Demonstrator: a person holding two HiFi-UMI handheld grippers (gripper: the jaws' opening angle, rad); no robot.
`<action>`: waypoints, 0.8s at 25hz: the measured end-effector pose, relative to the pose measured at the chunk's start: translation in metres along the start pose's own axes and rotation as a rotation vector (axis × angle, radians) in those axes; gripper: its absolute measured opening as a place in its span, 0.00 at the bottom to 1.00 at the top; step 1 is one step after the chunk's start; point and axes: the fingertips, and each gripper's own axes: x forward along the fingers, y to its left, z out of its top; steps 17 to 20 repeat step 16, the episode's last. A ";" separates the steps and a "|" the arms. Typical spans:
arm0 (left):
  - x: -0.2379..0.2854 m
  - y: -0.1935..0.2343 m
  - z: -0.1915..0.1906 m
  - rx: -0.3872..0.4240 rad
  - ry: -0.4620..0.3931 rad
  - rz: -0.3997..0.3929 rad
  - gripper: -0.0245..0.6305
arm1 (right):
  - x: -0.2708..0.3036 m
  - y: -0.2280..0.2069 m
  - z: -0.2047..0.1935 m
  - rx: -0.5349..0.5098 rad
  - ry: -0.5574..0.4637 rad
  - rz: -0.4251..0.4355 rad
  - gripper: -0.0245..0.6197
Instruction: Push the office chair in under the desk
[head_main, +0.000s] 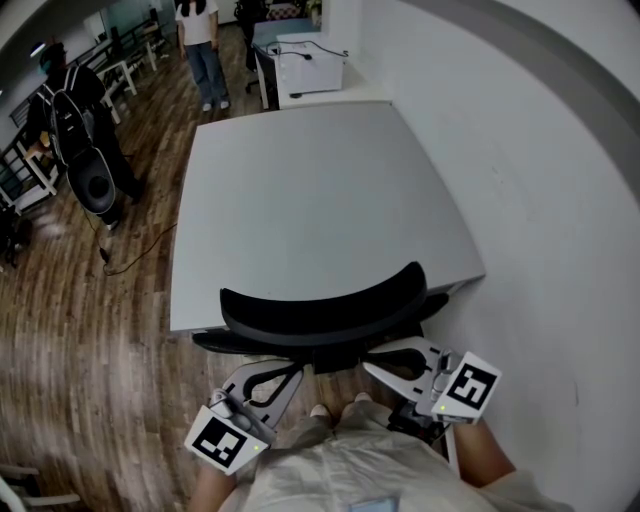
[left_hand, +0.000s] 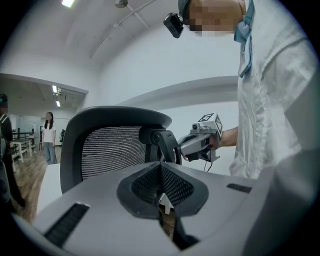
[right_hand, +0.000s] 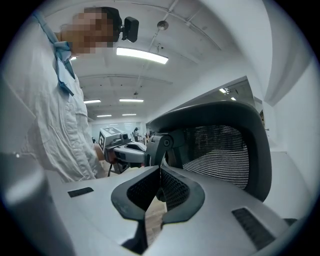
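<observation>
Desk (head_main: 300, 190) runs beside the wall (head_main: 530, 150) on its right, with open wood floor (head_main: 90, 330) along its left edge. Office chair (head_main: 320, 312) stands at the near edge, its seat tucked under. Left gripper (head_main: 296, 370) and right gripper (head_main: 372, 366) sit just behind the backrest, jaws pressed together, empty.

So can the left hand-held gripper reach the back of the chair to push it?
Probably yes. The left hand-held gripper sits right behind the office chair's backrest with its jaws shut, and nothing shows between them.
</observation>
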 end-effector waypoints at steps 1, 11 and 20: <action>0.000 0.000 0.000 -0.002 -0.002 -0.002 0.04 | 0.000 0.001 -0.001 0.002 0.001 0.001 0.09; 0.001 0.000 -0.001 -0.012 0.001 -0.019 0.04 | 0.000 -0.001 -0.001 0.009 0.002 0.004 0.09; 0.001 -0.001 0.003 -0.016 -0.005 -0.027 0.04 | 0.000 0.001 0.001 0.009 0.004 0.010 0.09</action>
